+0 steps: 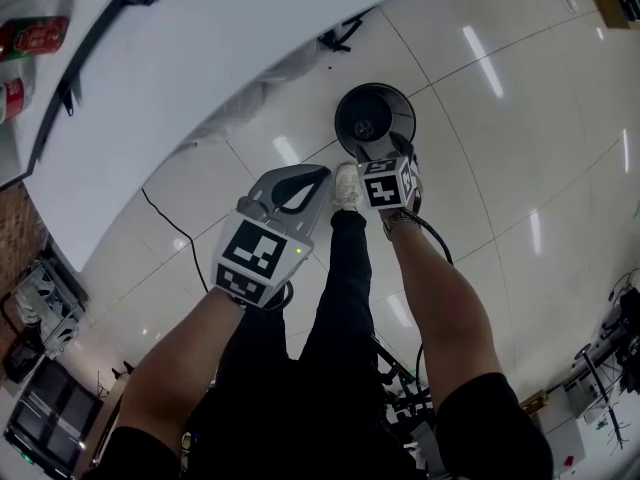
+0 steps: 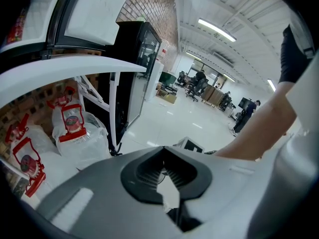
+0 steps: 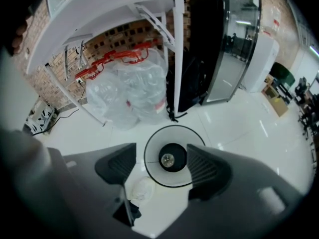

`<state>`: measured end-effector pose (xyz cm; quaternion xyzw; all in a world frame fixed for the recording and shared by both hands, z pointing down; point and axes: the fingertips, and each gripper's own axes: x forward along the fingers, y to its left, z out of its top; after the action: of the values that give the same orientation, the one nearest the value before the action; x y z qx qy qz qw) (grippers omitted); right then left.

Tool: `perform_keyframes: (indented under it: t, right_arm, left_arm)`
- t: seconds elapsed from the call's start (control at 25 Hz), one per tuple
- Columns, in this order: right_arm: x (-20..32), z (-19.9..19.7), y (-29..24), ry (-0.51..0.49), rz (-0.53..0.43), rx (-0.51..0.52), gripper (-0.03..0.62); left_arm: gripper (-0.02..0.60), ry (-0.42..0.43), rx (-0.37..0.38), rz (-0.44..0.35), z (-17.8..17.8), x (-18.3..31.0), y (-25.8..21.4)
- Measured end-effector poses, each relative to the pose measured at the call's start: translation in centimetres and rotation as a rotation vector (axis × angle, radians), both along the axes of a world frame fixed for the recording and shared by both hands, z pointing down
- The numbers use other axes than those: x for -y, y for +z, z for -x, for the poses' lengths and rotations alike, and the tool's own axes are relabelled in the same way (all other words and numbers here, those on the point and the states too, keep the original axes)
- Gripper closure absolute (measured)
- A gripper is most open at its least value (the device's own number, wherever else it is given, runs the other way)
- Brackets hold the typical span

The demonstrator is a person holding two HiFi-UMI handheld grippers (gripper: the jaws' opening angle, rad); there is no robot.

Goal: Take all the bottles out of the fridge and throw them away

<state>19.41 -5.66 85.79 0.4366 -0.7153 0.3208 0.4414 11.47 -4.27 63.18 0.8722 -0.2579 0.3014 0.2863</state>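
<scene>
A round black bin (image 1: 372,118) stands on the white tiled floor, just beyond my right gripper (image 1: 392,158). In the right gripper view the bin (image 3: 173,157) lies straight below, framed between the two wide-apart jaws; nothing is between them. A small pale round thing (image 3: 168,158) shows in the bin's dark middle, and I cannot tell what it is. My left gripper (image 1: 305,180) hangs lower left of the bin, over the floor, its jaws together and empty. In its own view the pads (image 2: 152,171) meet at the tips. No bottle is in either gripper.
A white table (image 1: 200,58) curves across the left; clear bags with red handles (image 3: 127,91) lie under it. A glass-door fridge (image 3: 229,44) stands beside them. Red-labelled items (image 1: 30,38) show behind glass at far left. My white shoe (image 1: 347,183) is near the bin.
</scene>
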Motion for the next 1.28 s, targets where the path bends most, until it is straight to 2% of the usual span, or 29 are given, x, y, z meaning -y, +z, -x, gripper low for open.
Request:
perform_keyframes:
  t: [0.68,1.0,1.28]
  right_arm:
    - [-1.2,1.0,-5.0,-0.038,-0.011,0.001,0.275]
    - [0.0,2.7,-12.1,-0.043,-0.086,0.036,0.276]
    - [0.8,5.5,-20.3,-0.064,-0.188,0.095,0.287]
  left_arm:
    - [0.578,-0.038,-0.026,-0.072,1.1,0.8,-4.7]
    - [0.578,-0.114,-0.039,-0.136,3.5,1.5,-9.1]
    - [0.578,-0.16,-0.049,-0.193,5.7,1.3,-13.2]
